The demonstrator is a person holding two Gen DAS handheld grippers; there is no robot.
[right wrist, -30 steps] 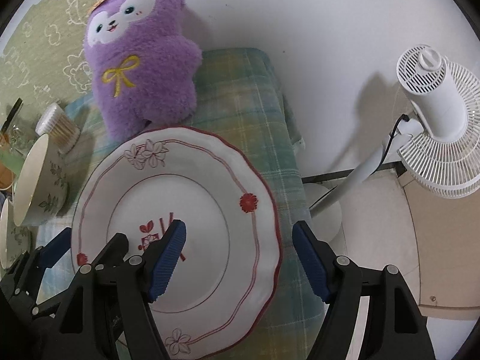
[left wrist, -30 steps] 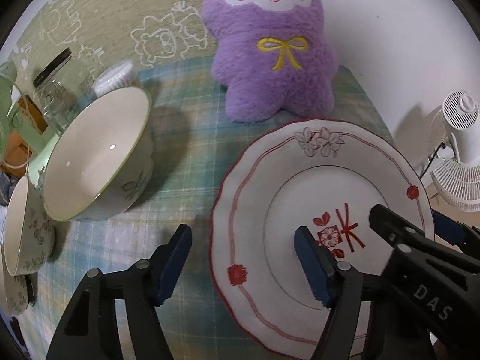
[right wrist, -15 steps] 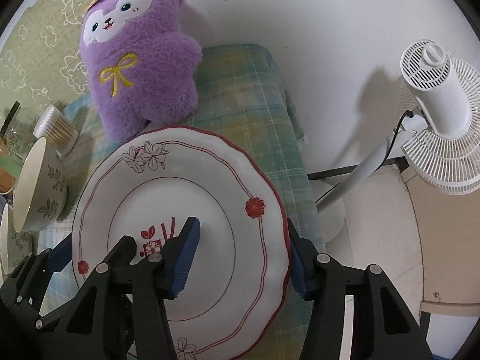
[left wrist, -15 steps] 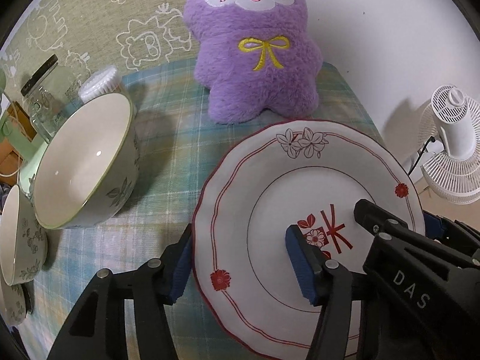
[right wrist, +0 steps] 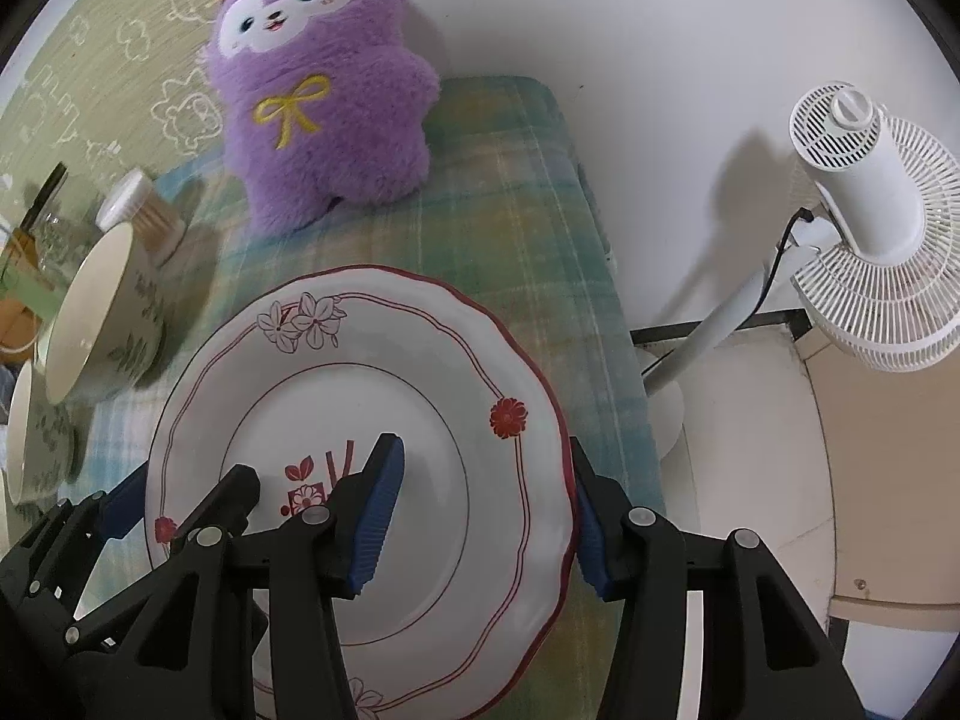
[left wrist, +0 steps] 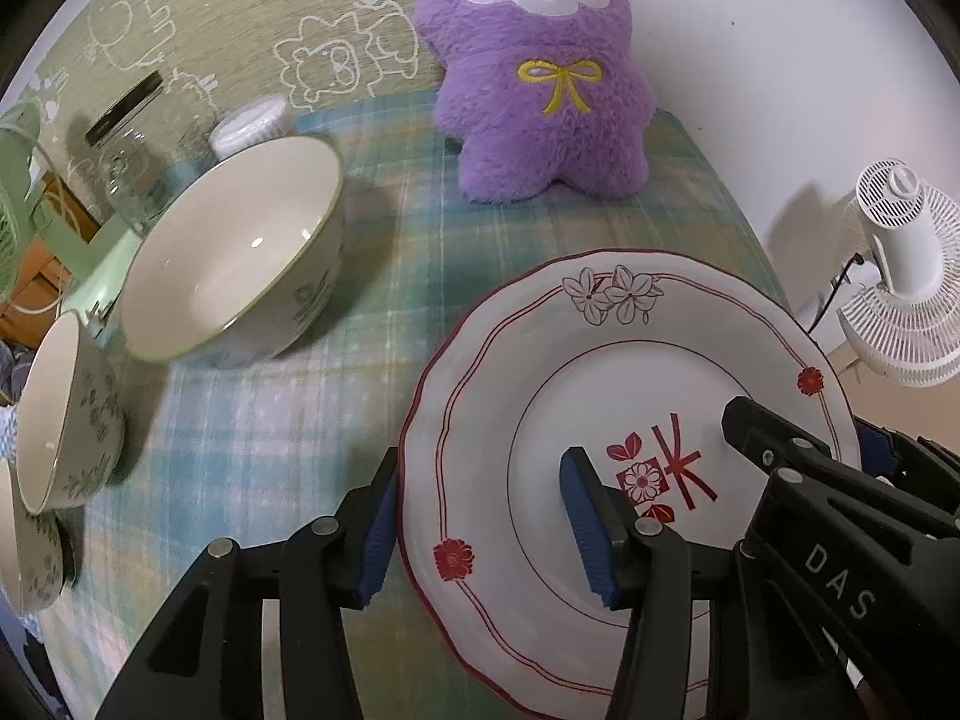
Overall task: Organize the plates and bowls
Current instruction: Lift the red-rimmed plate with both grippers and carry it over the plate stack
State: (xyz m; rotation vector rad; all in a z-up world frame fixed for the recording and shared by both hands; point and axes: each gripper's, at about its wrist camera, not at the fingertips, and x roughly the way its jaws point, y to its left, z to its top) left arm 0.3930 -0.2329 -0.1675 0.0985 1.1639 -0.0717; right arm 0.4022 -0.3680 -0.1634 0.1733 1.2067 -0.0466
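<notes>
The floral plate [left wrist: 624,420] is stiff, glazed, slippery and breakable; each hand-held gripper, left [left wrist: 480,534] and right [right wrist: 486,510], has just been closing and now clamps opposite rim edges.

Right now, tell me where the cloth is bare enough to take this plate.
Bare checked cloth lies between the large bowl, the purple plush toy and the plate, which both grippers hold by opposite rims: left gripper, right gripper. A narrower strip runs beside the toy to the table's right edge. The left side is crowded: smaller bowls, a jar.
</notes>
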